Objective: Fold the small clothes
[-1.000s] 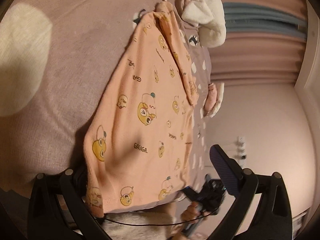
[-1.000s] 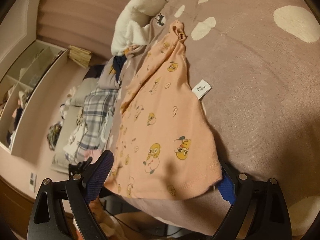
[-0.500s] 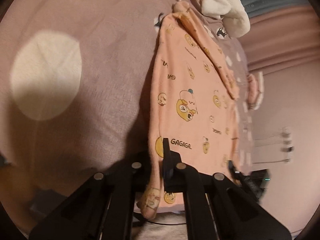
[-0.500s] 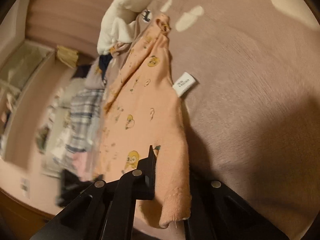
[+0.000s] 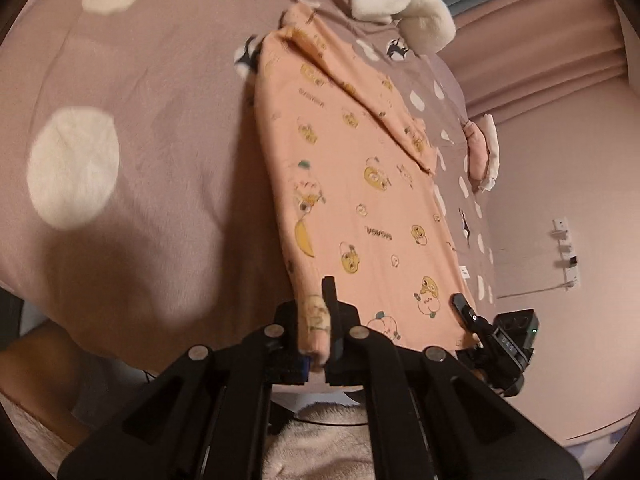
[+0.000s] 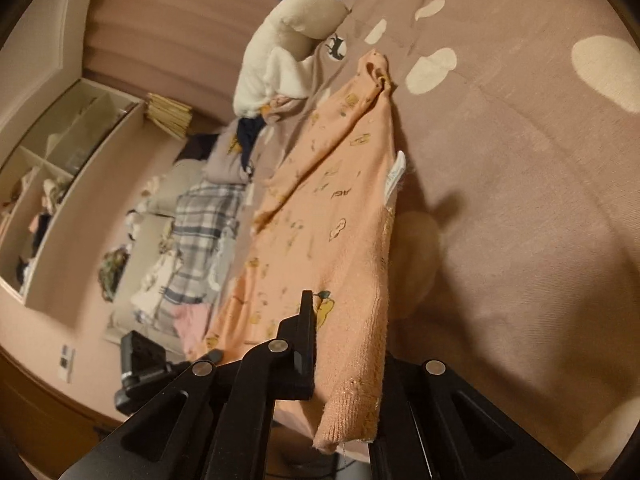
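Observation:
A small peach garment [image 5: 360, 184] printed with yellow cartoon figures lies lengthwise on the mauve bedspread [image 5: 140, 100]. My left gripper [image 5: 318, 328] is shut on its near left hem corner. My right gripper [image 6: 348, 360] is shut on the near right hem corner of the garment [image 6: 332, 216], which is lifted off the bed there. A white care label [image 6: 396, 172] hangs at its right edge. The right gripper also shows in the left wrist view [image 5: 476, 320], at the hem's other corner.
A white fluffy garment [image 5: 400, 4] and other clothes lie at the bed's far end. A pile of plaid and mixed clothes [image 6: 200, 232] lies beyond the bed's left side, with open shelves [image 6: 52, 184] on the wall. The bed edge is just below my grippers.
Both grippers went from open beside the hem to shut on its two near corners. The near end of the garment has risen off the bed and pulled taut.

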Available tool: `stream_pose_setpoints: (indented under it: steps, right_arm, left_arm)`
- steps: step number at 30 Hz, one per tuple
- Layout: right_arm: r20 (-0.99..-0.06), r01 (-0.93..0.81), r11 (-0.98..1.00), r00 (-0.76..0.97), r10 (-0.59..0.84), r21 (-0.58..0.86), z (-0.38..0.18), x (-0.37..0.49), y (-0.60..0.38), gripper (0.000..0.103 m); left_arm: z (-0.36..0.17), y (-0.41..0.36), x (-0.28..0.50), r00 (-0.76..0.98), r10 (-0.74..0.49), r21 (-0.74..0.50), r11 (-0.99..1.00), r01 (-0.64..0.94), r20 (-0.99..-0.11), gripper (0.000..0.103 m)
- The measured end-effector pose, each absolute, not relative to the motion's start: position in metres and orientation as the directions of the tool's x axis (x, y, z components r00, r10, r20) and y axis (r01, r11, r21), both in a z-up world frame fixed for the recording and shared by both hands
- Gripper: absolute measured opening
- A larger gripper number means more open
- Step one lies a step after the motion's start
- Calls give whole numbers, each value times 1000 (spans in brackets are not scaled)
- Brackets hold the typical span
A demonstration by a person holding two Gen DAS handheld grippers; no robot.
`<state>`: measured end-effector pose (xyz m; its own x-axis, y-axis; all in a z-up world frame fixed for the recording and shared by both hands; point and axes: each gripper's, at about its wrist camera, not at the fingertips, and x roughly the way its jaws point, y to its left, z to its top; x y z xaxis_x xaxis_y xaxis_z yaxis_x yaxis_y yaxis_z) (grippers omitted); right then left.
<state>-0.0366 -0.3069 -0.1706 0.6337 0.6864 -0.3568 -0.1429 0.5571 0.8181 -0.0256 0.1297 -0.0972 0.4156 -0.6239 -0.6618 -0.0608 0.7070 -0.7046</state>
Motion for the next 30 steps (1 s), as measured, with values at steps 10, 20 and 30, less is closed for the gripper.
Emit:
stream_pose_setpoints:
  steps: [10, 20, 30]
  right_arm:
    - [-361, -143, 546, 610, 706, 826, -160, -15, -306, 0]
    - [-352, -191, 574, 625, 696, 796, -132, 5, -302, 1]
    - [-318, -273, 586, 631, 708, 763, -73, 89, -295, 1]
  left_arm:
    - [-99, 138, 2, 432, -598, -712, 681, -172, -676, 2]
    - [-56, 131, 37, 463, -494, -607, 784, -128, -736, 2]
    - [-11, 129, 129, 552, -565, -714, 696, -80, -613, 2]
